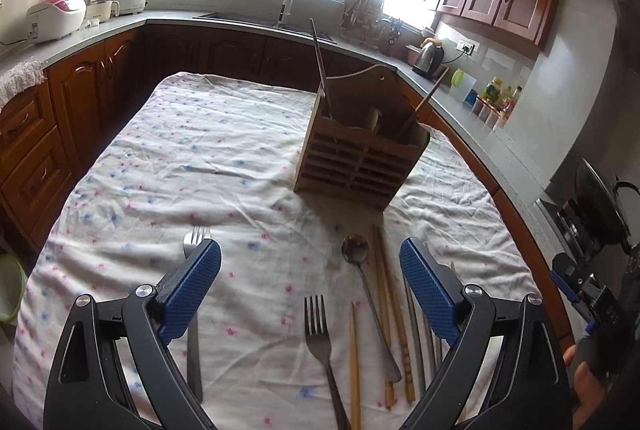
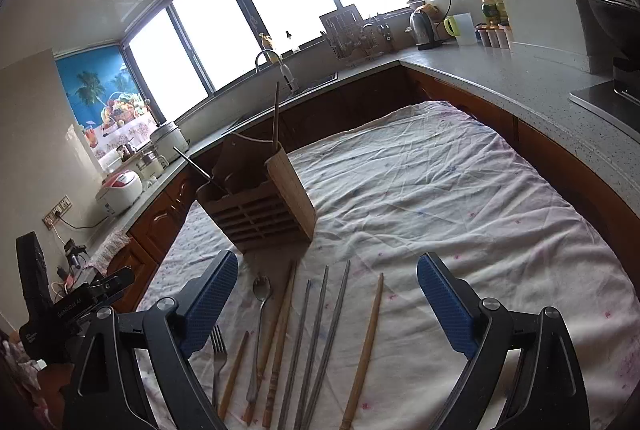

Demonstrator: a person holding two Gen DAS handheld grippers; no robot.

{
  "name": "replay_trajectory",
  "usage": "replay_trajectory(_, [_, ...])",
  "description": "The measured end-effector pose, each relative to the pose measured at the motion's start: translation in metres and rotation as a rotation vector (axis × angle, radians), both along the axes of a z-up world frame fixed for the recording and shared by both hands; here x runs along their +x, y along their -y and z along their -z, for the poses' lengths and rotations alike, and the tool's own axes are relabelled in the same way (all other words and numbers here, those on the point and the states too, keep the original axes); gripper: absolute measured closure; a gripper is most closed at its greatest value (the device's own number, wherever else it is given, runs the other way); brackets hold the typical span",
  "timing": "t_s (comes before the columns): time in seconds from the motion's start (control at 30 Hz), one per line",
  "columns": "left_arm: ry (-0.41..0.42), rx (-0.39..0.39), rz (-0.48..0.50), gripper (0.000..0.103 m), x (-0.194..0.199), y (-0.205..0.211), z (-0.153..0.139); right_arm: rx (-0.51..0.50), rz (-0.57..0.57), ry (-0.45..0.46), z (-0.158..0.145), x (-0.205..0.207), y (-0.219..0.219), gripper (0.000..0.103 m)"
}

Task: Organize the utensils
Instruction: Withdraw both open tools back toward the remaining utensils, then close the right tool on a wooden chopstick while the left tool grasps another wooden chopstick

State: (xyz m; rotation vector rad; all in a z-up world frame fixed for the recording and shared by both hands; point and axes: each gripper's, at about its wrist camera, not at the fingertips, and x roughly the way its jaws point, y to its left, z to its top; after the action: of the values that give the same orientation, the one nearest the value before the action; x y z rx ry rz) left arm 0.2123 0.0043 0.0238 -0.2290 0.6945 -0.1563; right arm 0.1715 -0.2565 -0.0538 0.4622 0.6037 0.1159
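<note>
A wooden slatted utensil holder (image 1: 356,166) stands on the cloth-covered table (image 1: 192,158), with a few sticks and a spoon in it. It also shows in the right wrist view (image 2: 264,210). In front of it lie a spoon (image 1: 356,250), a fork (image 1: 320,330), a second fork (image 1: 196,236) under the left finger, and several wooden and metal chopsticks (image 1: 384,294). My left gripper (image 1: 310,262) is open and empty above them. My right gripper (image 2: 326,278) is open and empty above the metal chopsticks (image 2: 320,318), a wooden chopstick (image 2: 368,342), the spoon (image 2: 262,288) and a fork (image 2: 218,346).
Kitchen counters (image 2: 500,70) wrap around the table on three sides, with a sink (image 1: 280,22), rice cookers (image 1: 56,16), a kettle (image 1: 428,56), bottles and a dish rack (image 1: 364,14). A stove with a wok (image 1: 596,206) is at the right.
</note>
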Motion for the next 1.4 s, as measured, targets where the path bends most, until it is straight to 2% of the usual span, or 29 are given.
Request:
replay_trajectory(0.3, [0.0,0.029,0.069,0.01,-0.03,0.016,0.021,-0.102,0.02,0.01,0.021,-0.034,-0.018,0.01])
replay_trajectory(0.4, [-0.011,0.044,0.089,0.01,-0.035,0.022,0.028,-0.117,0.011,-0.011,0.029,-0.038,-0.021,0.01])
replay_trajectory(0.67, [-0.033,0.063,0.11,0.01,-0.04,0.031,0.039,-0.12,0.003,-0.056,0.044,-0.045,-0.022,0.01])
replay_trajectory(1.07, [-0.041,0.103,0.142,0.011,-0.038,0.044,0.042,-0.114,-0.002,-0.071,0.044,-0.038,-0.022,0.01])
replay_trajectory(1.13, [-0.047,0.107,0.157,0.017,-0.036,0.047,0.043,-0.112,-0.008,-0.07,0.043,-0.036,-0.022,0.01])
replay_trajectory(1.2, [-0.068,0.107,0.178,0.03,-0.032,0.049,0.047,-0.123,-0.009,-0.075,0.043,-0.032,-0.022,0.011])
replay_trajectory(1.27, [-0.097,0.098,0.195,0.035,-0.028,0.051,0.051,-0.124,-0.017,-0.084,0.043,-0.027,-0.022,0.012])
replay_trajectory(1.3, [-0.105,0.095,0.201,0.043,-0.026,0.053,0.053,-0.123,-0.021,-0.091,0.043,-0.024,-0.022,0.013])
replay_trajectory(1.37, [-0.132,0.096,0.216,0.049,-0.021,0.056,0.058,-0.124,-0.032,-0.11,0.045,-0.017,-0.023,0.028])
replay_trajectory(1.4, [-0.146,0.099,0.222,0.051,-0.019,0.058,0.061,-0.126,-0.035,-0.126,0.047,-0.013,-0.024,0.03])
